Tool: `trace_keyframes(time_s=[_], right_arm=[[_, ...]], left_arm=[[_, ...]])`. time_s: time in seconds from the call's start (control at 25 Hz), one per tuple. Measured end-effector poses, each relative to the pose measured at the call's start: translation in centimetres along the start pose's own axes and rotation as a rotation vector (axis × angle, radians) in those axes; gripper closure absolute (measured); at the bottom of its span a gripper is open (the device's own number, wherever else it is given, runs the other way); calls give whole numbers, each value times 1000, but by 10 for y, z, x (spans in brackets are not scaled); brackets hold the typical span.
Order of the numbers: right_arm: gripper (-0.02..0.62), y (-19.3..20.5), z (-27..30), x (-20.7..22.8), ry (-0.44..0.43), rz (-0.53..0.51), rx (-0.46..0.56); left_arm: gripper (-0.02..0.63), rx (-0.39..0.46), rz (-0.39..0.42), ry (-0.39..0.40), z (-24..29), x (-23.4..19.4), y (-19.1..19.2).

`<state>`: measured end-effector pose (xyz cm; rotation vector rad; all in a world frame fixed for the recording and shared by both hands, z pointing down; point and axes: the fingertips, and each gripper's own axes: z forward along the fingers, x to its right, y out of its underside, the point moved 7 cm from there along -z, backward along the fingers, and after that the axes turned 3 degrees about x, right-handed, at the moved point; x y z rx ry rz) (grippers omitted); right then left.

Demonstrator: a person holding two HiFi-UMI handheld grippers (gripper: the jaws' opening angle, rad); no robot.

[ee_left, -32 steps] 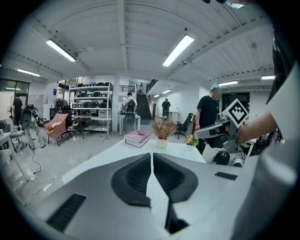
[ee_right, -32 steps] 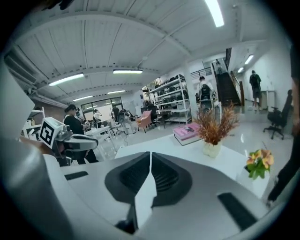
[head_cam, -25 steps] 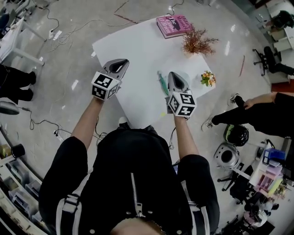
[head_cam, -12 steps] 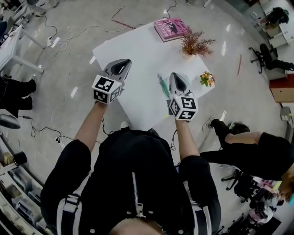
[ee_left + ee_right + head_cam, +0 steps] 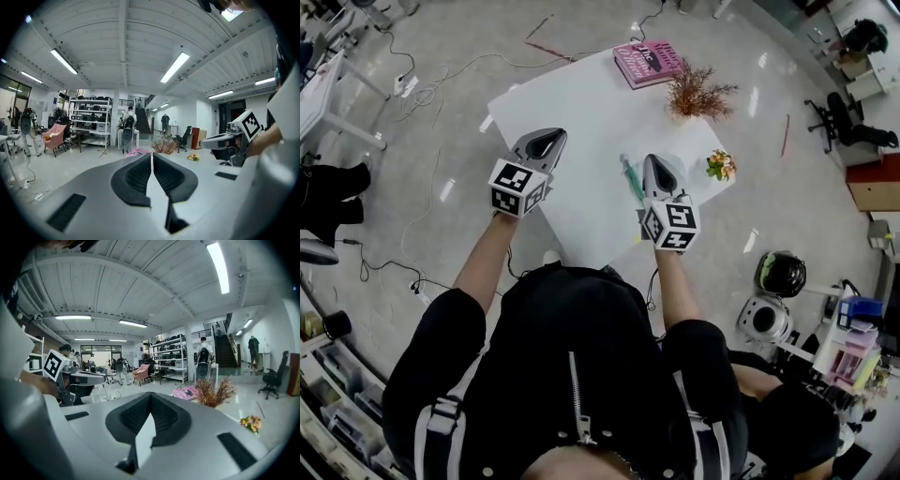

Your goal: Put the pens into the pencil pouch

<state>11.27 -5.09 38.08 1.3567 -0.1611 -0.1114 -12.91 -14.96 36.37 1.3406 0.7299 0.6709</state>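
Note:
A teal pen lies on the white table, just left of my right gripper. That gripper hovers over the table's near right part, jaws shut with nothing between them. My left gripper is held over the table's left edge, also shut and empty. Each gripper shows in the other's view: the right gripper and the left gripper. A pale shape peeks out beside the right gripper; I cannot tell whether it is the pouch.
A pink book lies at the table's far corner, with a dried brown plant next to it. A small bunch of flowers sits at the right corner. Cables run over the floor around the table.
Both grippers have stayed almost in place, still shut. The person who stood at the right of the table has moved off towards the lower right.

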Motion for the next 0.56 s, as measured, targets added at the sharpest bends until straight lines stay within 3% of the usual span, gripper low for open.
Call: trace_keyframes(time_s=[0.56], right_arm=[[587, 13, 3, 1, -12, 26, -25]], left_arm=[[572, -32, -4, -10, 1, 3, 11]])
